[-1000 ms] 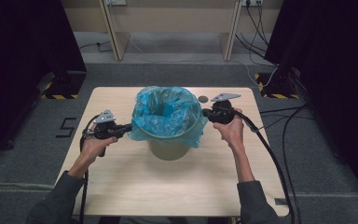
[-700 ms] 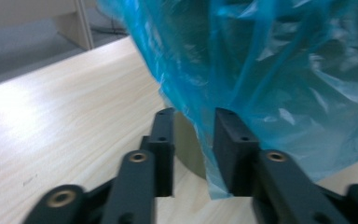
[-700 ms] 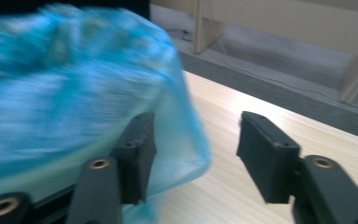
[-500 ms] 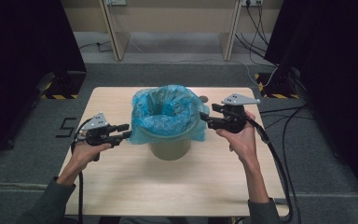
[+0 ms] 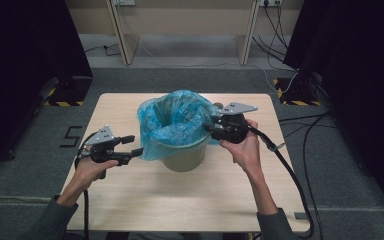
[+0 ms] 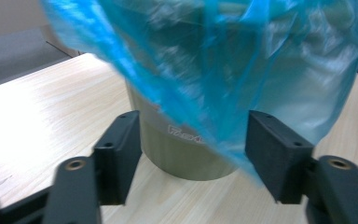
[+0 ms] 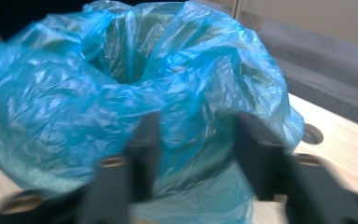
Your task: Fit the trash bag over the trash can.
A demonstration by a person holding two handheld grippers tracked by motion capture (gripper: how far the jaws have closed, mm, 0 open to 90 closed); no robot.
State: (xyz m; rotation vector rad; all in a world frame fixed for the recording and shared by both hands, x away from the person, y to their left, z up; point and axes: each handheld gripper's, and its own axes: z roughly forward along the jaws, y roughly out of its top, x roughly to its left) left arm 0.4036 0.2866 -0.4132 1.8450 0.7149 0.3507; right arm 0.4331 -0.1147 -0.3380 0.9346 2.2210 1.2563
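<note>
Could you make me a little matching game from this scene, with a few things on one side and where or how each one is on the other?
Things:
1. blue bag
2. bin
3. left gripper
4. right gripper

States:
A. olive-coloured, stands upright on the wooden table
B. jaws apart, just beside the hanging plastic, nothing pinched
C. lines the container and spills over its rim
D. jaws around a fold of plastic at the far side of the rim

Pairs: 1-C, 2-A, 3-B, 4-D
</note>
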